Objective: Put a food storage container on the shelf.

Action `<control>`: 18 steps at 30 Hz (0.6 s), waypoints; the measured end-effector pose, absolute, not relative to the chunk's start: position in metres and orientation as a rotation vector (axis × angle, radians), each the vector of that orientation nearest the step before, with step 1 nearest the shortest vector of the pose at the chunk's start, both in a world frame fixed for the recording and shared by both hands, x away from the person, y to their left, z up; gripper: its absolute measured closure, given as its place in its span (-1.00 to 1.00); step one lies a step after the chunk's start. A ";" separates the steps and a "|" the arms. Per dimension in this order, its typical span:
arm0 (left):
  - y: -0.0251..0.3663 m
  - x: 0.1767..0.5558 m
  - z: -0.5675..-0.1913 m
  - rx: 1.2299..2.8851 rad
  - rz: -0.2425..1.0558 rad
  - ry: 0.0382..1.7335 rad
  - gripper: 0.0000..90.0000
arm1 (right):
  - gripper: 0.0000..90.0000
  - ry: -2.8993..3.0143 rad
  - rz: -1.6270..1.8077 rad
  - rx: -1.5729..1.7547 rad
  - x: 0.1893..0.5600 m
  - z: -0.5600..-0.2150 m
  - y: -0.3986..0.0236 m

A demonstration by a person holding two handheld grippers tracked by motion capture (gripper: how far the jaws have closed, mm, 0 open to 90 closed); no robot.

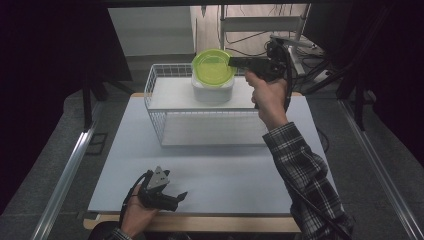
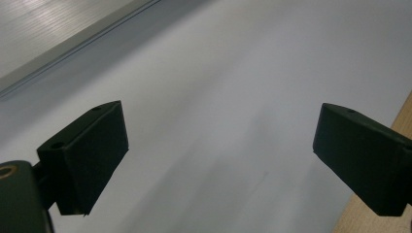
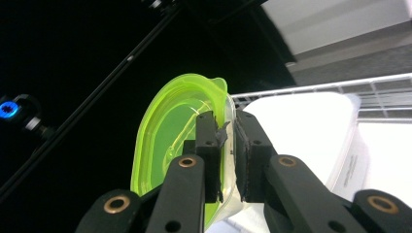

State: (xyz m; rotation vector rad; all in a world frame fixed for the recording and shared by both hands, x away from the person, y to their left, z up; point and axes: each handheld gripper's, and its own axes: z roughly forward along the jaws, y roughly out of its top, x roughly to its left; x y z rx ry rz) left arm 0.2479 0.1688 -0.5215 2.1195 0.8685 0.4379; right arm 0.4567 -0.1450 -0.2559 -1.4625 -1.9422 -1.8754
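A translucent lime-green lid [image 1: 213, 67] hangs just above a white container [image 1: 213, 90] that stands inside a white wire basket [image 1: 155, 95]. My right gripper [image 1: 235, 62] is shut on the lid's right rim and holds it from the right. In the right gripper view the two black jaws pinch the green lid [image 3: 167, 141] at its edge, with the white container [image 3: 311, 131] below and behind. Low at the table's front left, my left gripper [image 1: 179, 199] rests open; its fingers [image 2: 90, 155] stand wide apart over the bare white tabletop [image 2: 218, 97].
The white table top [image 1: 215, 170] spreads in front of the basket. Its wooden front edge [image 1: 200, 222] runs along the bottom. Metal rails [image 1: 65, 175] flank both sides, and a shelf with cables [image 1: 260, 30] stands behind the basket.
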 end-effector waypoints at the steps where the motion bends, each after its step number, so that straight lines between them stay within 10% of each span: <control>1: 0.169 0.248 -0.522 2.121 0.436 0.867 -0.88 | 0.82 -1.922 -1.874 -1.512 0.462 -0.256 -0.141; 18: 0.168 0.247 -0.521 2.116 0.431 0.862 -0.88 | 0.81 -1.846 -1.858 -1.724 0.483 -0.262 -0.128</control>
